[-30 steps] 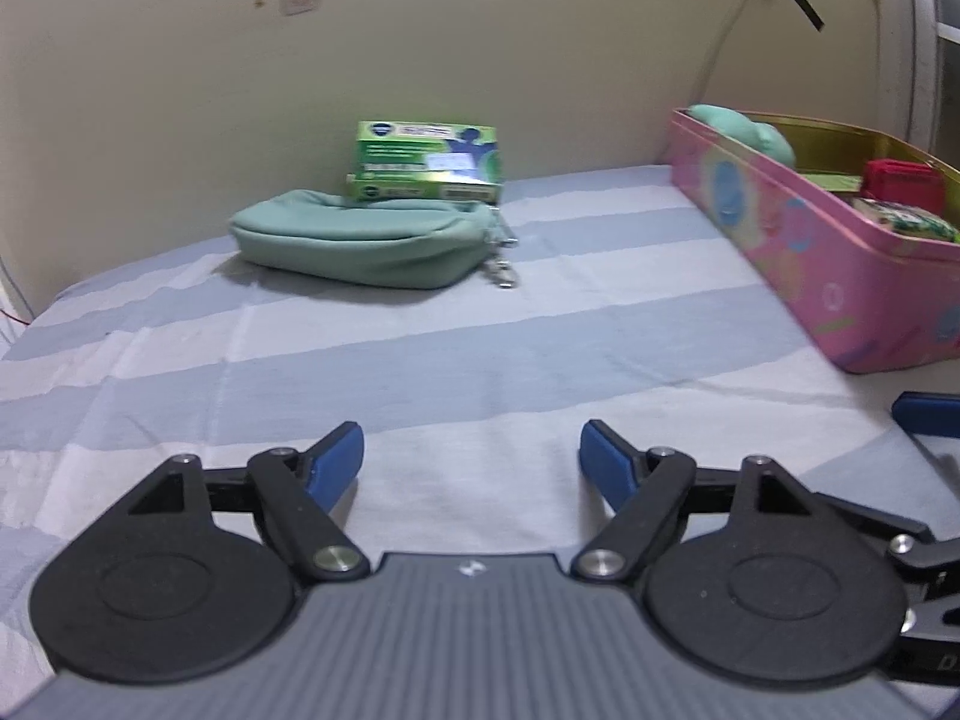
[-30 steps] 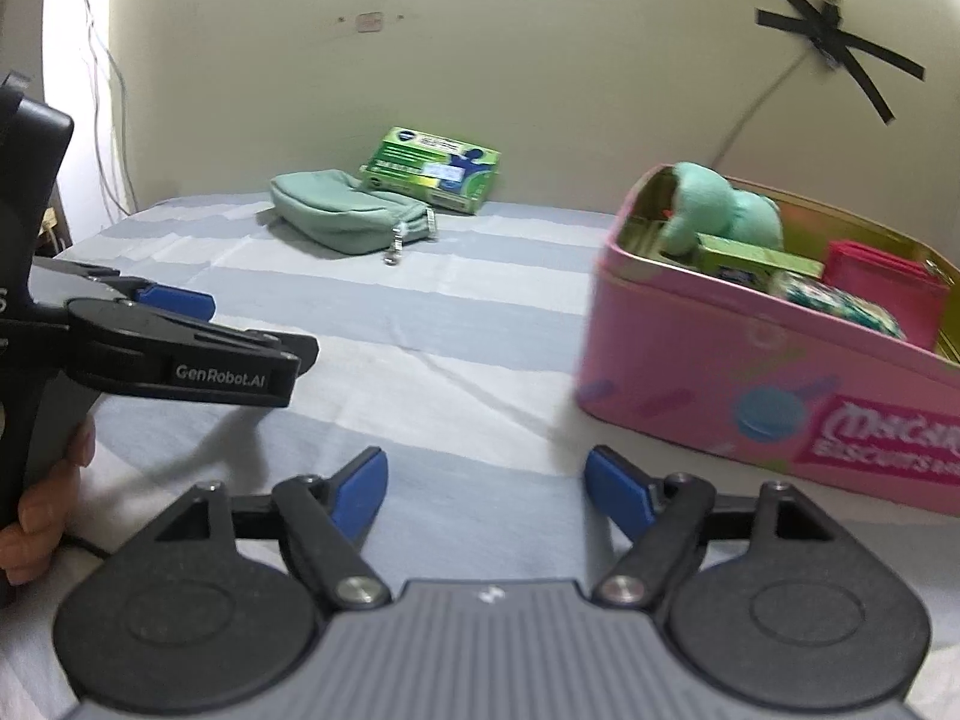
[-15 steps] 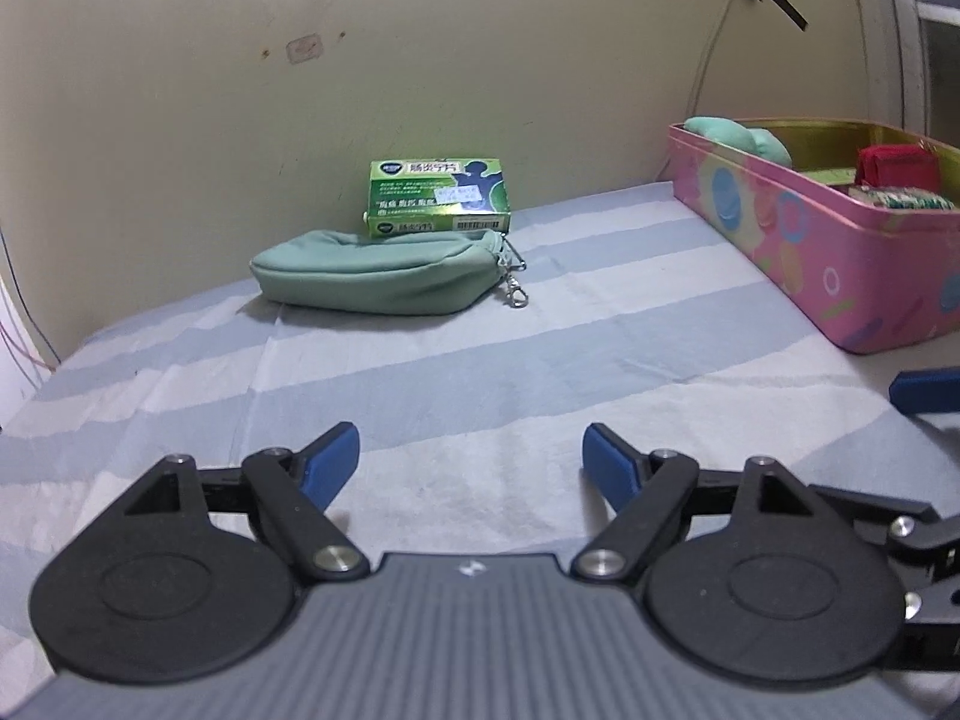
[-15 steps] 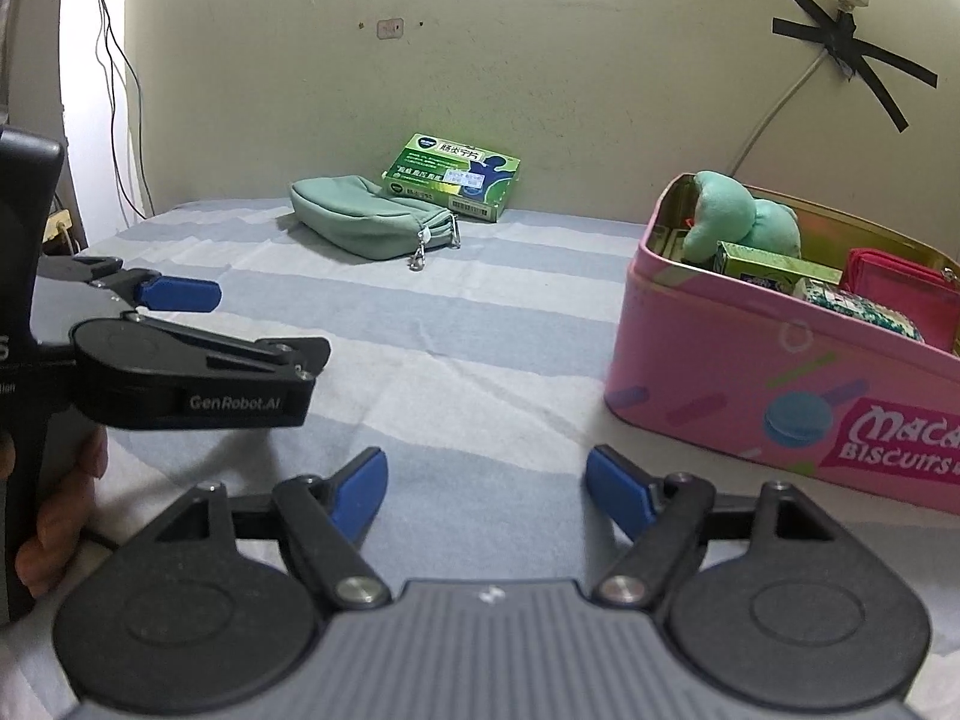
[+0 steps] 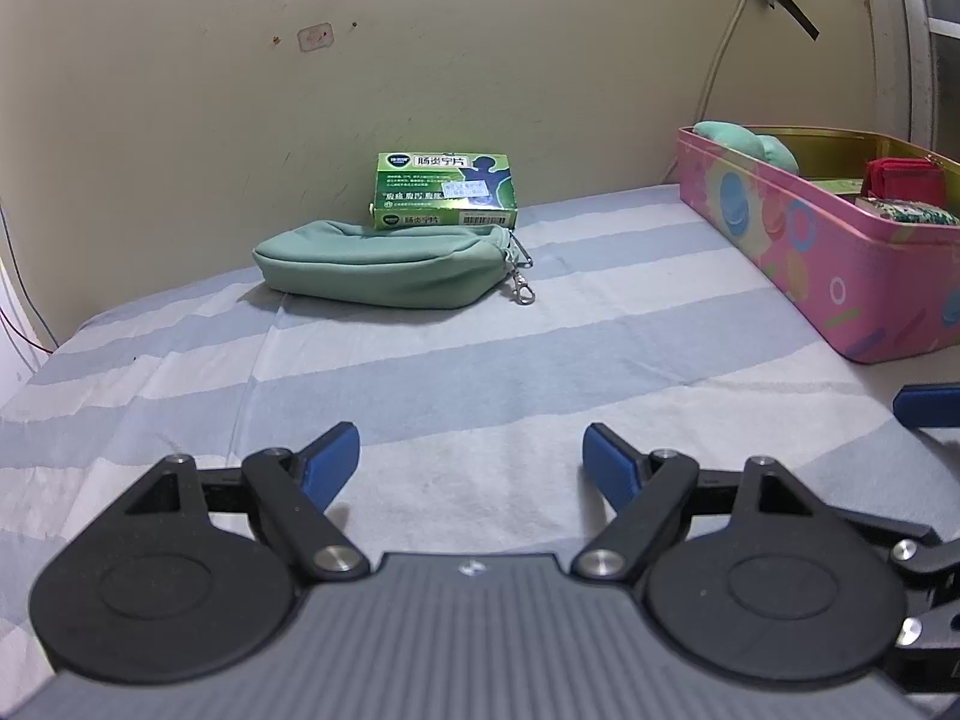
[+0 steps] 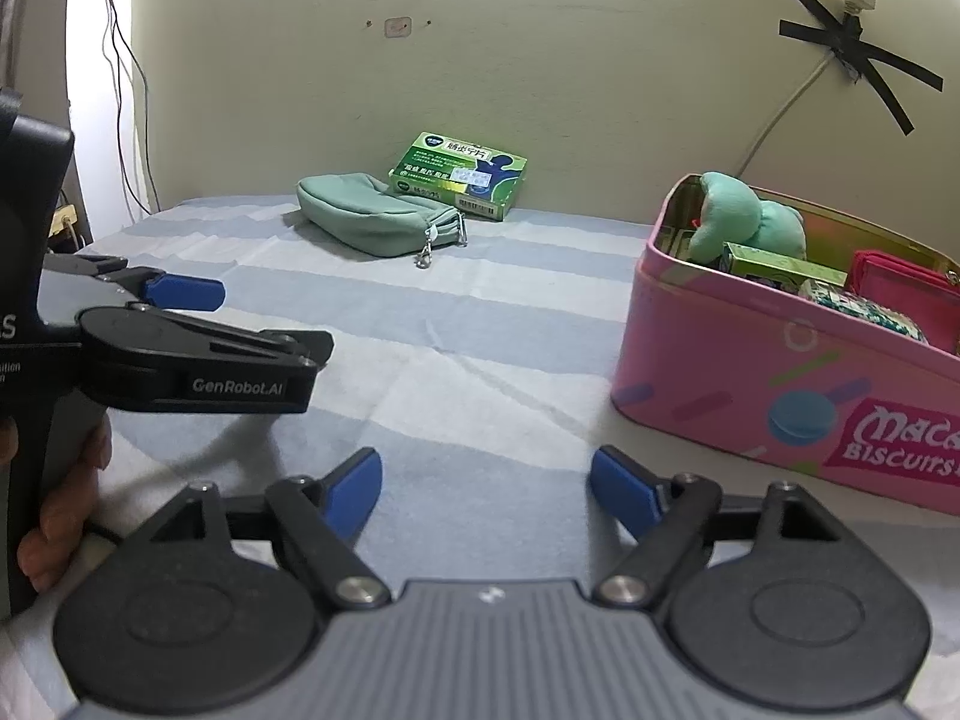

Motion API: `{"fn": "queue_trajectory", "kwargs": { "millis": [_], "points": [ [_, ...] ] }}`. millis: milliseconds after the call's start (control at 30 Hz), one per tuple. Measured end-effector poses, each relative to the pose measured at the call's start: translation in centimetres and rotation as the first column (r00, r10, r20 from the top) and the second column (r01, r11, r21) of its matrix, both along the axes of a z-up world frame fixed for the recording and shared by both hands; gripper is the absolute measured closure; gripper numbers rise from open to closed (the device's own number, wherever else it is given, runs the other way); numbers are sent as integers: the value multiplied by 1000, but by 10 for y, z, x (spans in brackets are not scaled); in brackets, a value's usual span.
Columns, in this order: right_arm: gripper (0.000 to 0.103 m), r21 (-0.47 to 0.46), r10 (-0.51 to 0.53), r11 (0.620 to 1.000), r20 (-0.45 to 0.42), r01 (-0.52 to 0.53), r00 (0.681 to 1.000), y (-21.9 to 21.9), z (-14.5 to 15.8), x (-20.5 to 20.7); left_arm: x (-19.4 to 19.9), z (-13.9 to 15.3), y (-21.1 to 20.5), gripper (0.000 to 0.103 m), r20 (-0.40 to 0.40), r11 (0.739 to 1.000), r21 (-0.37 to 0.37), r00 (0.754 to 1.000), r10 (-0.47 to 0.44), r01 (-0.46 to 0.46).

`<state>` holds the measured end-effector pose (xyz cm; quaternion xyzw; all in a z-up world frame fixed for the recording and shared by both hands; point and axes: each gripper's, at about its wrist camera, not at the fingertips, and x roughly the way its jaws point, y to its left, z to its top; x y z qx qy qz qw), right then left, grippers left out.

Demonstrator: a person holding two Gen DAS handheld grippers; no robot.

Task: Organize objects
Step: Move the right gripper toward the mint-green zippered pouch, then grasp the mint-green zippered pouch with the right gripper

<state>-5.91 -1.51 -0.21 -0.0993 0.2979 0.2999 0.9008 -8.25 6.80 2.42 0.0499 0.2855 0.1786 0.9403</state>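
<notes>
Both grippers hang low over the striped sheet (image 5: 480, 348), side by side, each with nothing in it. The left gripper (image 5: 471, 459) stands with its blue pads wide apart over bare cloth. The right gripper (image 6: 486, 483) is just as wide, its jaws having just been opening a little further, with nothing between them. A hand (image 6: 66, 498) grips the left tool's handle at the edge of the right view.

At the far end, against the wall, a green pouch (image 5: 384, 264) lies flat with its clasp trailing toward the tin. A green box (image 5: 444, 189) sits just behind it, touching or nearly so.

Off to the right stands the pink tin (image 6: 780, 384), lid off. Inside it are a green plush (image 6: 744, 216), a small green carton (image 6: 774, 261), a red item (image 6: 900, 282), and a patterned packet (image 6: 858, 306) whose make I can't quite read from here.
</notes>
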Motion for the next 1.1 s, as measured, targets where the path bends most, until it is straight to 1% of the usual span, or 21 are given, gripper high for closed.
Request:
{"fn": "queue_trajectory", "kwargs": {
  "millis": [133,233,267,300,367,400,433,467,500,533,567,600,633,667,733,833,900,967,1033,1067,1100],
  "points": [
    [20,-8,16,1000,-1,-16,1000,2,0,1,2,0,6,19,-18,999,-32,1000,7,-8],
    [19,-22,35,999,-6,-35,999,7,2,3,3,0,18,13,-39,996,-85,999,-7,3],
    [19,-25,51,998,-14,-51,999,10,3,4,4,1,23,11,-48,996,-86,999,-19,15],
    [20,-29,73,997,-24,-74,997,14,3,6,5,1,32,9,-54,997,-70,998,-26,22],
    [21,-39,120,992,-41,-122,992,29,5,11,9,1,53,7,-64,999,-26,998,20,-21],
    [21,-39,139,989,-52,-141,989,37,5,16,11,1,67,7,-65,998,-17,996,53,-54],
    [19,-40,154,987,-65,-157,986,47,6,21,14,0,84,7,-65,995,-33,994,91,-93],
    [16,-40,169,984,-75,-173,983,58,6,27,15,1,101,7,-66,989,-74,990,124,-129],
    [15,-43,182,982,-81,-186,980,70,6,35,15,0,116,8,-63,978,-123,985,163,-170],
    [13,-58,186,980,-83,-191,979,83,5,44,14,0,133,10,-61,958,-188,976,210,-218],
    [12,-65,180,981,-72,-184,981,96,5,54,10,1,145,10,-37,935,-263,971,237,-239],
    [12,-68,173,982,-70,-178,982,108,5,66,3,4,154,9,11,917,-319,967,255,-238],
    [12,-60,176,982,-71,-181,982,122,7,81,-2,4,162,9,41,901,-360,960,276,-243],
    [11,-49,184,981,-63,-187,981,132,9,94,-4,3,169,9,40,886,-383,953,300,-262],
    [3,-38,176,984,-28,-177,984,155,14,124,-3,2,174,8,38,881,-378,946,321,-283],
    [3,-29,160,987,-20,-161,987,186,16,162,2,2,173,8,25,886,-363,947,319,-289],
    [1,-29,176,984,1,-176,984,201,13,173,3,2,174,8,21,887,-360,948,316,-288],
    [2,-85,202,976,39,-198,979,218,6,173,3,3,173,8,23,883,-367,946,323,-292],
    [8,-143,228,965,53,-219,972,229,-1,170,3,3,177,8,23,881,-371,946,324,-293],
    [27,-145,252,959,59,-242,966,228,0,165,4,2,178,8,23,881,-371,946,325,-293],
    [43,-145,264,956,53,-255,963,227,2,160,-2,4,178,8,26,879,-372,944,330,-297]
  ]
}}
